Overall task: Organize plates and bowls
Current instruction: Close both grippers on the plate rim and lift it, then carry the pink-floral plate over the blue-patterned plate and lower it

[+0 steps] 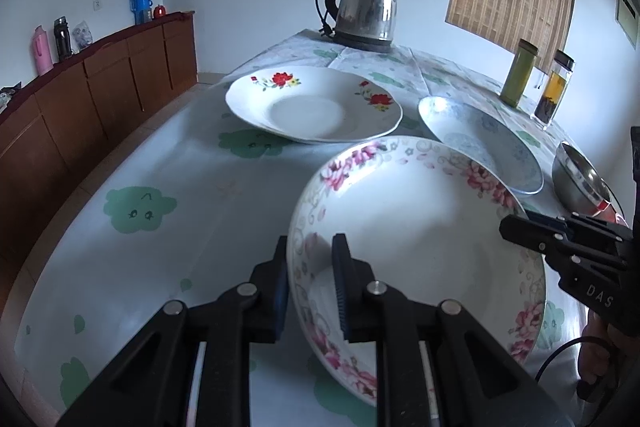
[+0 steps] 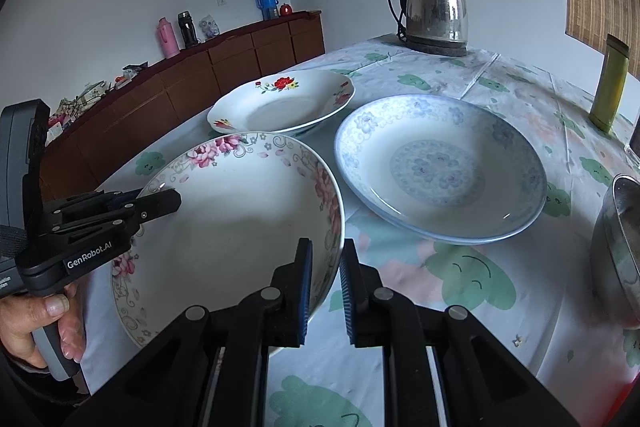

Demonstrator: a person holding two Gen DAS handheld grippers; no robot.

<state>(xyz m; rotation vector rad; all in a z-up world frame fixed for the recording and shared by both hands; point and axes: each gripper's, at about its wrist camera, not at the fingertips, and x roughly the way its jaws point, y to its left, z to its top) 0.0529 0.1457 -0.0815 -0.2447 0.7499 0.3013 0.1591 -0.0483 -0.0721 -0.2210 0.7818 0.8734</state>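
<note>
A pink-flowered bowl [image 1: 420,247] [image 2: 240,227] is held between both grippers, tilted, just above the table. My left gripper [image 1: 310,275] [image 2: 160,201] is shut on its left rim. My right gripper [image 2: 325,287] [image 1: 516,227] is shut on its right rim. A red-flowered plate [image 1: 312,107] [image 2: 280,103] lies behind it. A blue-patterned plate [image 1: 480,143] [image 2: 440,167] lies to the right. A steel bowl [image 1: 580,183] [image 2: 616,247] sits at the far right.
A steel kettle [image 1: 368,7] [image 2: 436,3] stands at the back of the table. A green bottle [image 1: 520,73] [image 2: 608,83] and a tea bottle [image 1: 554,89] stand at the right. A wooden sideboard [image 1: 92,91] runs along the left wall.
</note>
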